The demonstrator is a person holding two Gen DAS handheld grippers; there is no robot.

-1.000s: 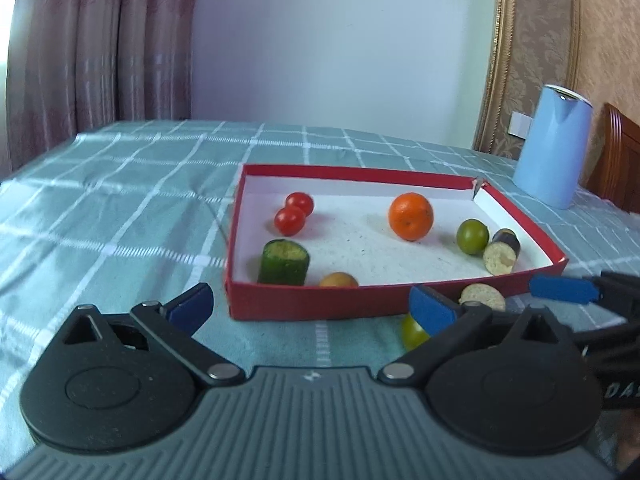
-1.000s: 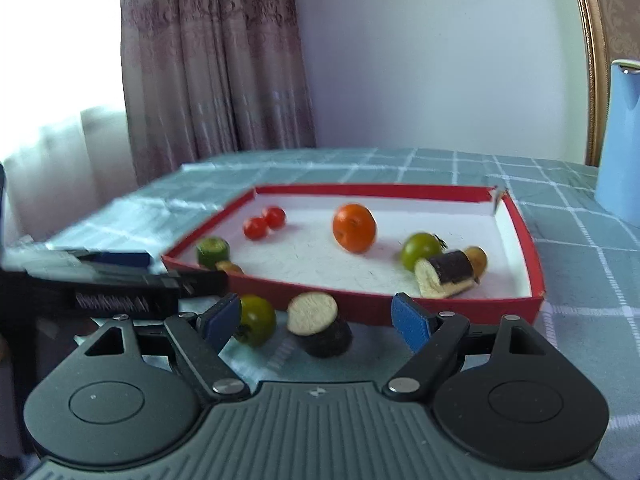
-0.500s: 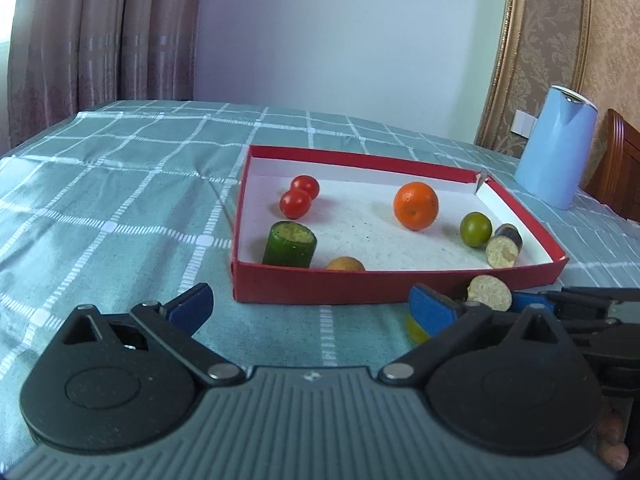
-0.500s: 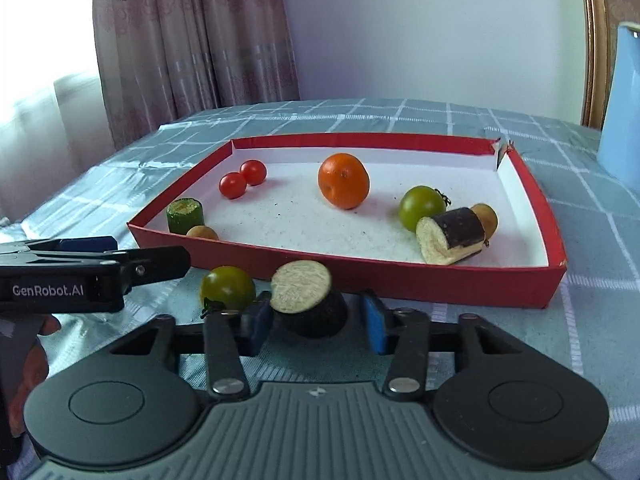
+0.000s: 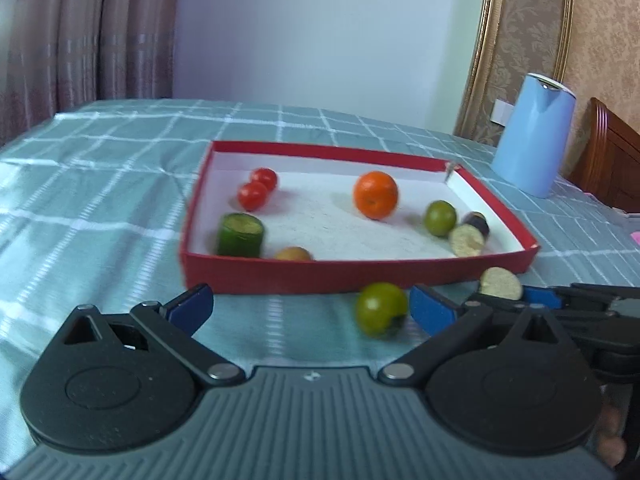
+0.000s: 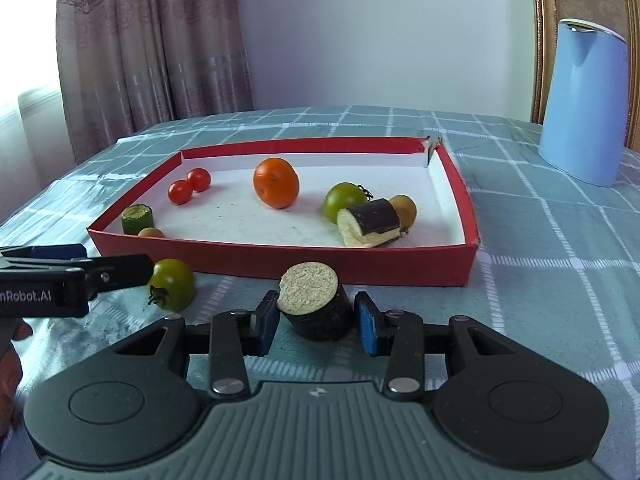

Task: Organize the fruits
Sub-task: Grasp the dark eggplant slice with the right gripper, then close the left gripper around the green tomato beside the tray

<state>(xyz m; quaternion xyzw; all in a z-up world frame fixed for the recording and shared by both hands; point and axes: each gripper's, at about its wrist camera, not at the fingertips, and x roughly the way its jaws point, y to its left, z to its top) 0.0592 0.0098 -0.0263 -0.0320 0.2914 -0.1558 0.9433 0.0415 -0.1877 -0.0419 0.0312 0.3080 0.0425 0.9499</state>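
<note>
To carry it into the red tray (image 6: 276, 258), the right gripper (image 6: 316, 320) bracketed the eggplant chunk (image 6: 316, 304), jaws barely apart, while the left gripper (image 5: 308, 306) gaped beside the green tomato (image 5: 382, 309).

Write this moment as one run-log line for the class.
right gripper: jaws around eggplant chunk, contact unclear | left gripper: open beside green tomato | both pieces outside red tray

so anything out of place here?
Two pieces sit outside the red cardboard tray, on the checked tablecloth by its near wall: a green tomato and a dark-skinned eggplant chunk, tilted between the right claw pads.
</note>
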